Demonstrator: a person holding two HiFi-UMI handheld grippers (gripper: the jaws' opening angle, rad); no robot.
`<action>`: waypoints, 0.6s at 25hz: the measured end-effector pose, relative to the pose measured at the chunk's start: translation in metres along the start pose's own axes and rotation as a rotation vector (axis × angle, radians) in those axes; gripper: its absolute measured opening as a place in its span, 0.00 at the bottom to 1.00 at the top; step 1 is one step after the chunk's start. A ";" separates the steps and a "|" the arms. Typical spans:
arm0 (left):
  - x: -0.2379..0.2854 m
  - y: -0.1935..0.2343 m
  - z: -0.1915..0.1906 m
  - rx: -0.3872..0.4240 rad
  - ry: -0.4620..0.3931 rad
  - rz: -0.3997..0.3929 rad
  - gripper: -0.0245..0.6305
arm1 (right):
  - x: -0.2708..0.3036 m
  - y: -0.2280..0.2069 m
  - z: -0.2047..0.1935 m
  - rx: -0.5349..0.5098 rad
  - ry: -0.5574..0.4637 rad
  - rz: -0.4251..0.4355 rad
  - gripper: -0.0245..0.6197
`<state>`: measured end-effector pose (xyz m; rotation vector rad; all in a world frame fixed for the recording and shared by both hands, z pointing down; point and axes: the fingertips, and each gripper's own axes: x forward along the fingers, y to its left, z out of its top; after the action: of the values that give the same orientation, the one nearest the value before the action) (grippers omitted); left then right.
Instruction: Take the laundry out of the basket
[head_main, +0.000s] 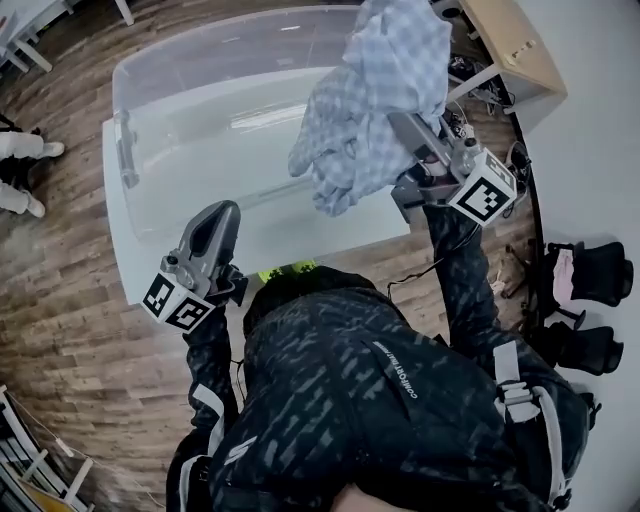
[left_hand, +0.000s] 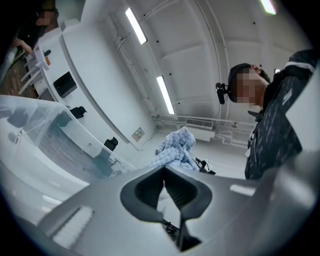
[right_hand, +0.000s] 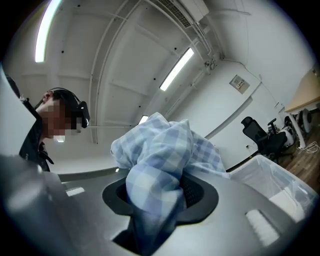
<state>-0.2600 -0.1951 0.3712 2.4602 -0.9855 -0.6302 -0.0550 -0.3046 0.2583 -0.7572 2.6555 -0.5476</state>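
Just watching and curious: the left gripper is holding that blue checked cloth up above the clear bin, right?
Not quite. The right gripper holds the blue checked cloth up above the clear bin, as the right gripper view shows.

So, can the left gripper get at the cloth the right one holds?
Probably yes: the cloth hangs in open air from the right gripper, nothing between it and the left gripper, whose jaws look shut.

a white table (head_main: 260, 240) on the wood floor (head_main: 60, 330) carries one clear plastic basket (head_main: 200, 70).
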 end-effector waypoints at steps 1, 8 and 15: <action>0.001 0.001 -0.002 -0.004 0.002 -0.004 0.05 | -0.004 0.004 0.001 0.001 -0.009 0.012 0.29; 0.002 -0.023 -0.012 0.008 0.005 -0.001 0.05 | -0.040 0.019 -0.002 0.005 -0.028 0.046 0.29; 0.005 -0.067 -0.023 0.032 -0.030 0.071 0.05 | -0.087 0.033 -0.005 0.041 -0.031 0.090 0.30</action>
<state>-0.2083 -0.1492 0.3531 2.4375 -1.0977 -0.6338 -0.0012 -0.2291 0.2655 -0.6258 2.6268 -0.5599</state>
